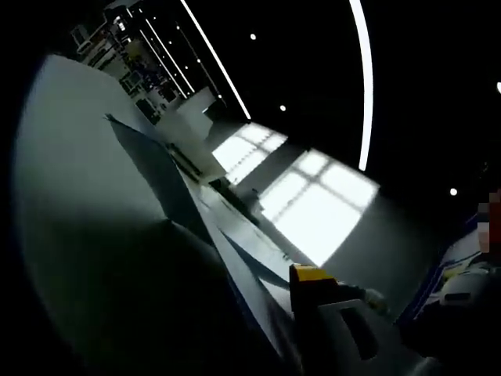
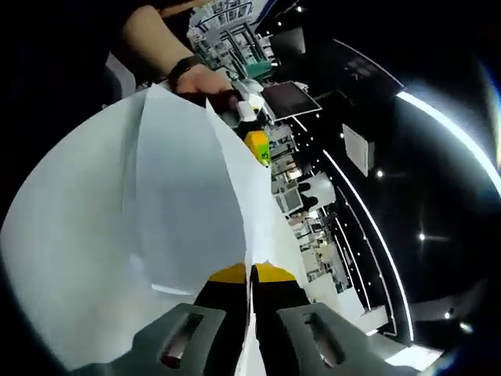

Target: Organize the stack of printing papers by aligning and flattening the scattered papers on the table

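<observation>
Papers [image 2: 156, 204] stand between right hand-held gripper [image 2: 250, 276] and person's hand [image 2: 205, 81]

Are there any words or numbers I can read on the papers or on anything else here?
None can be read.
The papers held up by the right gripper look blank white.
In the left gripper view the papers are in shadow, with no print showing.
The left gripper, seen past the papers' top edge, has a yellow tip with a small green spot, too small to read.
The room behind is too blurred for any signs.
</observation>
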Motion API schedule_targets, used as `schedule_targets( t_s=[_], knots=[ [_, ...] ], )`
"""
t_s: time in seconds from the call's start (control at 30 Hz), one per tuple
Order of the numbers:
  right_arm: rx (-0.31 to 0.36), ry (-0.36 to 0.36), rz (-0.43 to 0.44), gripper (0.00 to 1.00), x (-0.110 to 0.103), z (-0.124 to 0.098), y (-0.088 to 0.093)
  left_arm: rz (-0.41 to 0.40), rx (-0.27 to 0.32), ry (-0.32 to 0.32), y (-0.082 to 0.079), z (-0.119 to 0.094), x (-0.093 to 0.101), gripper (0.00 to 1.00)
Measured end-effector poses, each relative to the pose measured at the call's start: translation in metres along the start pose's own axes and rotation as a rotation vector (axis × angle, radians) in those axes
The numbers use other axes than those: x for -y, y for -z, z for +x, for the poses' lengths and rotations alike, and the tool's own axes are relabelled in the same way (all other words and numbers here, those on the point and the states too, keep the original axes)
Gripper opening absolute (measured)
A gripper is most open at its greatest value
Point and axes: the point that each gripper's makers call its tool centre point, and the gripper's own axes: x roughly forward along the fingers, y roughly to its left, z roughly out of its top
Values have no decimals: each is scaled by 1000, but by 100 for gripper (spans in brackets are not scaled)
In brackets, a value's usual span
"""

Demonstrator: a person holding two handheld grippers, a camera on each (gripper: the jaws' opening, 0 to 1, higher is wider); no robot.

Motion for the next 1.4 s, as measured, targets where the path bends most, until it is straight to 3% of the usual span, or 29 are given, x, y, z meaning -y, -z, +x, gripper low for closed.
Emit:
schedule_targets(
  t_s=[0.2, 0.47, 0.7, 1.4],
  knots=[
    [16, -21, -64, 0, -9, 4, -10, -2, 0, 0, 0, 0, 0, 27],
    [61, 6, -128, 0, -7, 7, -22, -1, -2, 5, 1, 0, 1, 26],
    [70, -29, -190, 0, -17, 16, -26, 0, -3, 6, 1, -1, 2, 26],
    [76, -53, -179, 0, -21, 15, -26, -1, -5, 8, -1, -1, -1, 26]
  ],
)
